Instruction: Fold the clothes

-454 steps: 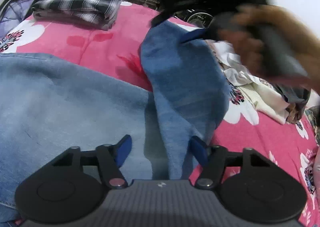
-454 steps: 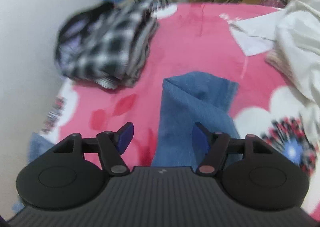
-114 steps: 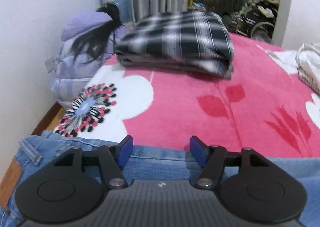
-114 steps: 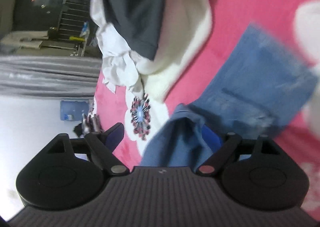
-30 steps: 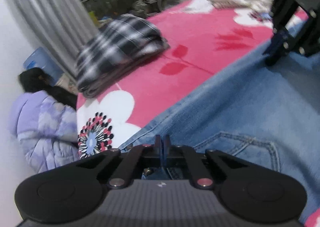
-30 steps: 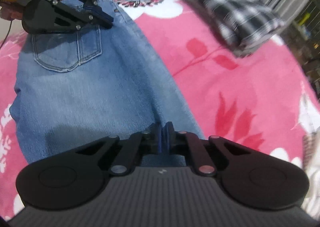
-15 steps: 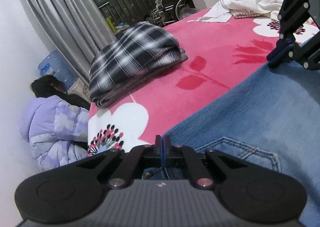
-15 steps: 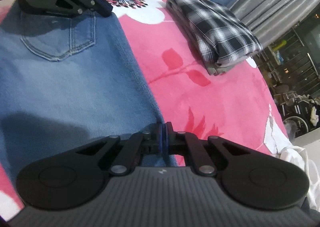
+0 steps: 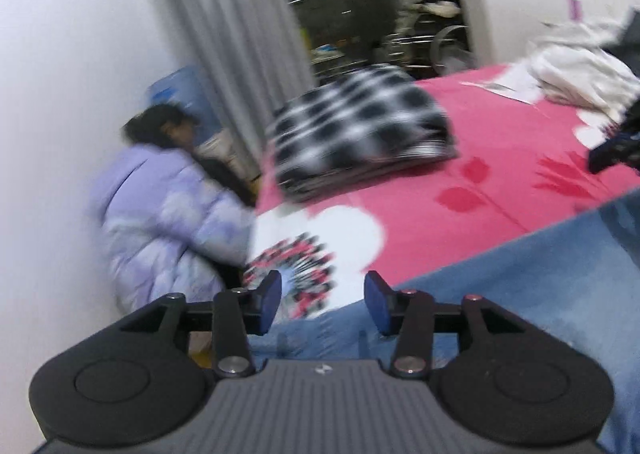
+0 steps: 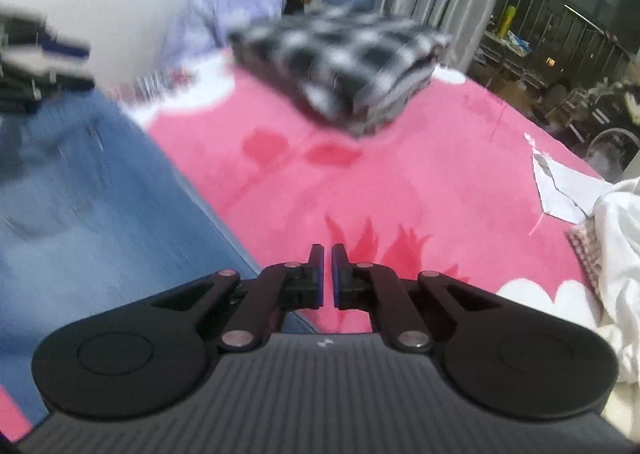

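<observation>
Blue jeans (image 9: 540,274) lie flat on the pink flowered blanket (image 9: 500,157); they also show at the left of the right wrist view (image 10: 80,193). My left gripper (image 9: 322,300) is open and empty, just above the jeans' waist edge. My right gripper (image 10: 327,274) has its jaws almost closed with a thin gap and nothing between them, beside the jeans' far edge over the blanket (image 10: 400,181). The right gripper's tip shows at the right edge of the left wrist view (image 9: 616,149). Both views are motion-blurred.
A folded black-and-white plaid garment (image 9: 360,125) lies at the bed's far side, also in the right wrist view (image 10: 340,61). A lilac puffer jacket (image 9: 160,213) sits against the wall. A heap of white clothes (image 9: 580,69) lies at right.
Both grippers have let go of the jeans. The left jaws opened wide; the right jaws parted slightly. Both grippers lifted off the jeans, which now lie on the blanket.
</observation>
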Demonstrator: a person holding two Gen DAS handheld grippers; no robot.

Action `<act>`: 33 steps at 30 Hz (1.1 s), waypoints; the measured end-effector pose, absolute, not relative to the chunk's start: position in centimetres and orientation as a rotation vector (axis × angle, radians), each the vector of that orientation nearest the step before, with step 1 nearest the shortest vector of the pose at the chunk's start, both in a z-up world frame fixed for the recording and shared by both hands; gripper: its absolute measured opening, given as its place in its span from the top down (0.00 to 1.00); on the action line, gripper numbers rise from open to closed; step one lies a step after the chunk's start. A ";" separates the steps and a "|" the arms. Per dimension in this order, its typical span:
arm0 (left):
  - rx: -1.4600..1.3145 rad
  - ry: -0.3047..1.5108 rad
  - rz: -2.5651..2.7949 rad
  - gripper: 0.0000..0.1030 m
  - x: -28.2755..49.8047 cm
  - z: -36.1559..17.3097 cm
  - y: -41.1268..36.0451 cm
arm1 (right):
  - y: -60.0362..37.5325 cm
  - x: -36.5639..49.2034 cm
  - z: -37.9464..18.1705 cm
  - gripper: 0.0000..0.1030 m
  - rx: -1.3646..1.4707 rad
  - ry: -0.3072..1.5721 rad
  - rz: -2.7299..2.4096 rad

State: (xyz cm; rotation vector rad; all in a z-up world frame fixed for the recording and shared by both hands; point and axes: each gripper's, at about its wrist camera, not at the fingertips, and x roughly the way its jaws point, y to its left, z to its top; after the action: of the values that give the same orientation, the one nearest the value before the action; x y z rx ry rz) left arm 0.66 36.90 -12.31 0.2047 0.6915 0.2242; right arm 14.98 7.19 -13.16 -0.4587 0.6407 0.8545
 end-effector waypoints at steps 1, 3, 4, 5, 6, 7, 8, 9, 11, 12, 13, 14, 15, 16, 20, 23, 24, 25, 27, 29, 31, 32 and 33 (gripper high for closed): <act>0.170 0.702 0.239 0.46 0.1 -11.9 37.8 | 6.9 14.6 -12.5 0.94 -0.428 0.646 0.891; 0.091 0.768 0.233 0.33 -0.1 -12.2 39.4 | 6.8 13.6 -11.6 0.77 -0.377 0.654 0.968; 0.050 0.807 0.224 0.27 0.0 -12.5 40.3 | 6.9 13.0 -11.4 0.71 -0.360 0.657 1.005; 0.023 0.836 0.229 0.26 0.1 -12.9 41.0 | 6.9 12.4 -11.2 0.66 -0.343 0.660 1.041; 0.006 0.857 0.243 0.26 0.4 -13.4 41.7 | 7.2 11.9 -11.2 0.64 -0.341 0.660 1.084; -0.007 0.875 0.262 0.26 0.7 -13.9 42.2 | 7.4 11.4 -11.4 0.62 -0.353 0.658 1.105; -0.020 0.888 0.278 0.26 1.1 -14.3 42.7 | 7.7 10.8 -11.6 0.60 -0.370 0.656 1.116; -0.043 0.897 0.285 0.26 1.6 -14.8 43.3 | 7.9 10.4 -12.0 0.59 -0.390 0.655 1.120; -0.091 0.890 0.299 0.28 1.9 -15.2 43.8 | 8.1 9.9 -13.3 0.59 -0.434 0.684 1.115; -0.114 0.884 0.305 0.32 2.0 -15.4 43.9 | 8.2 9.7 -13.9 0.59 -0.456 0.702 1.112; -0.137 0.878 0.312 0.47 2.2 -15.6 44.1 | 8.1 9.5 -14.3 0.59 -0.468 0.719 1.111; -0.139 0.874 0.318 0.52 2.3 -15.7 43.9 | 7.6 9.3 -14.2 0.59 -0.467 0.729 1.108; -0.125 0.873 0.322 0.53 2.6 -15.8 43.6 | 7.1 9.1 -14.1 0.59 -0.463 0.737 1.104; -0.111 0.872 0.327 0.55 2.9 -15.9 43.2 | 6.4 9.0 -13.6 0.59 -0.456 0.743 1.099; -0.035 0.851 0.332 0.66 3.7 -16.4 41.8 | 2.3 8.1 -10.3 0.59 -0.394 0.755 1.176; -0.012 0.841 0.345 0.66 4.2 -16.9 41.5 | -0.7 7.1 -8.5 0.53 -0.389 0.855 1.302; -0.005 0.842 0.347 0.66 4.4 -17.1 41.5 | -1.7 6.5 -8.0 0.52 -0.397 0.868 1.320; 0.003 0.843 0.348 0.66 4.5 -17.3 41.4 | -2.7 6.1 -7.9 0.52 -0.377 0.878 1.310; 0.011 0.846 0.366 0.61 4.7 -17.3 41.4 | -4.6 5.4 -7.8 0.48 -0.316 0.900 1.273; 0.011 0.847 0.386 0.51 4.8 -17.1 41.6 | -6.2 5.2 -8.7 0.48 -0.218 0.936 1.199; -0.018 0.843 0.409 0.49 4.6 -16.3 41.9 | -7.5 4.9 -10.0 0.48 -0.126 0.958 1.126; -0.035 0.839 0.420 0.49 4.4 -15.7 42.1 | -8.0 4.9 -10.8 0.48 -0.078 0.969 1.086; -0.052 0.830 0.434 0.49 4.1 -15.1 42.2 | -8.9 4.9 -11.5 0.48 -0.006 0.992 1.046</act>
State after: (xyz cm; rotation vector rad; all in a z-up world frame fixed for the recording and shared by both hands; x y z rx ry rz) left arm 4.15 42.17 -15.07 -0.0522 0.8297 0.4342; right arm 4.85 -8.88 -11.52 -0.0059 0.9917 1.0459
